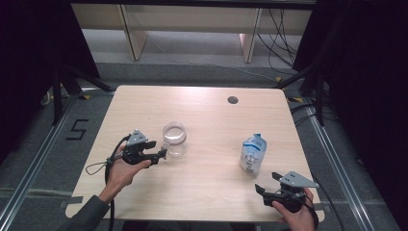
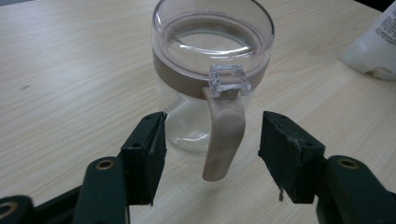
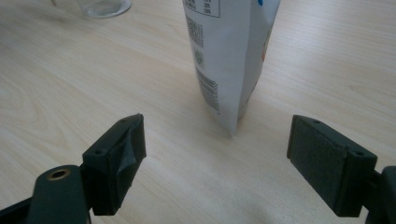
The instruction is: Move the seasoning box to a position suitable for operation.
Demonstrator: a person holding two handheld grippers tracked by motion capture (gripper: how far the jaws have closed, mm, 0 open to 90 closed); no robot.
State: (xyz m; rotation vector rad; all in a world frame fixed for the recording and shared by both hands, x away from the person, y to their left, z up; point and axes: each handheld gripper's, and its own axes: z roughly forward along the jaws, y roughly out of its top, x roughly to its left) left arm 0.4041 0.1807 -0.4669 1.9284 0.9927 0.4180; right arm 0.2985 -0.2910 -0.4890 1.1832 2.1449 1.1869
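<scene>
A clear glass mug with a tan band and a tan handle stands upright on the wooden table, left of centre. My left gripper lies level at the mug's near-left side. Its jaws stand open on either side of the handle, with a gap at each pad. A white and blue stand-up pouch is upright at the right. My right gripper rests near the front edge, open, pointing at the pouch a short way ahead, with nothing between its jaws.
A round cable hole sits near the table's far edge. The pouch's corner appears beyond the mug in the left gripper view. Metal floor rails run along both sides of the table, and wooden furniture legs stand behind it.
</scene>
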